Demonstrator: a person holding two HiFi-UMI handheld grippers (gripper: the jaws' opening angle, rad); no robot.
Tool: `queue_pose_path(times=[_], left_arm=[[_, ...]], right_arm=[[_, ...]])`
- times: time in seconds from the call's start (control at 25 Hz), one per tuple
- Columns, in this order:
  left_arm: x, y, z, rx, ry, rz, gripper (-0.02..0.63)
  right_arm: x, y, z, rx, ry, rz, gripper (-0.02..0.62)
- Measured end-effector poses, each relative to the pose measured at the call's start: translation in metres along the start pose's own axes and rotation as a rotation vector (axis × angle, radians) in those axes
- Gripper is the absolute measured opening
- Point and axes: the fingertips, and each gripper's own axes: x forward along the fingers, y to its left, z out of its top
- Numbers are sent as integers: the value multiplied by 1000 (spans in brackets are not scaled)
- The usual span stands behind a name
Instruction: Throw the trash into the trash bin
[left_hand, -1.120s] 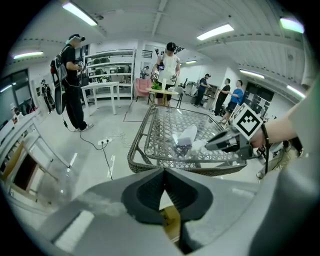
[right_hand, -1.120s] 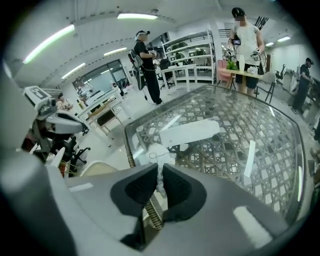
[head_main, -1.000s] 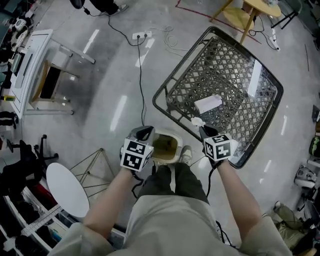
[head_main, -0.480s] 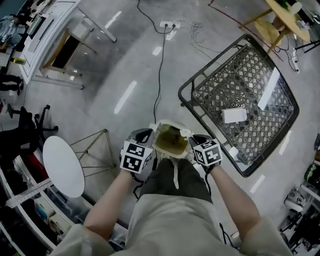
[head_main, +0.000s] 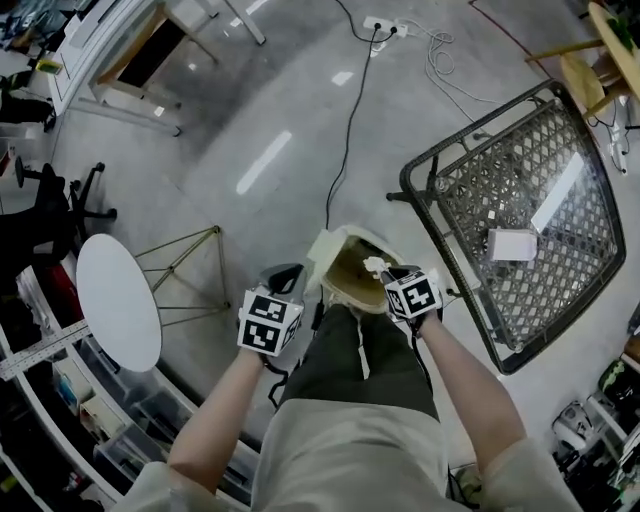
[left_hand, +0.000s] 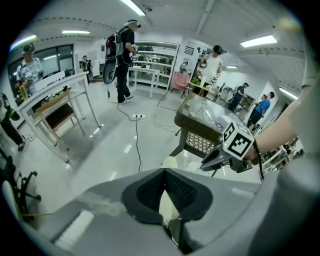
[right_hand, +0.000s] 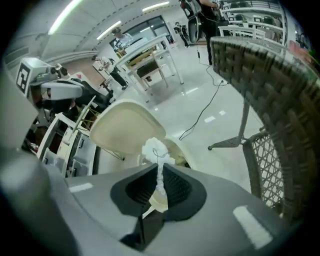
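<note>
The trash (right_hand: 156, 149), a white crumpled tissue, is pinched in the right gripper (right_hand: 159, 186) over the cream bin (head_main: 345, 270), whose lid stands open.

A lab or workshop: white workbenches (left_hand: 52, 90) at left, ceiling strip lights (left_hand: 257, 41) upper right, shelves of bins (head_main: 125, 440) lower left

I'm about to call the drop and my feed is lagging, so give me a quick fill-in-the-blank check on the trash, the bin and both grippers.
1. The right gripper pinches the crumpled white trash directly above the ____.
2. The cream lid stands ____.
3. The left gripper has its jaws ____ and holds nothing.
Missing words: trash bin; open; shut.
</note>
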Motion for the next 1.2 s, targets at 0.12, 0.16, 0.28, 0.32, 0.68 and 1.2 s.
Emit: queue_pose_path(times=[0.12, 0.16, 0.28, 0.32, 0.68, 1.2], left_arm=[[12, 11, -11, -13, -6, 9, 2], [16, 15, -14, -13, -7, 11, 2], [31, 24, -22, -1, -4, 13, 2], [35, 27, -26, 5, -1, 14, 2], [54, 35, -54, 20, 13, 9, 2], [30, 23, -12, 93, -18, -19, 2]], right_arm=[[30, -10, -15, 9, 39, -7, 34], [39, -13, -20, 11, 48, -6, 35], [64, -23, -32, 9, 71, -1, 38], [72, -25, -36, 0, 79, 4, 41], [115, -29, -65, 11, 109, 45, 161], [31, -19, -23, 67, -65, -6, 152]])
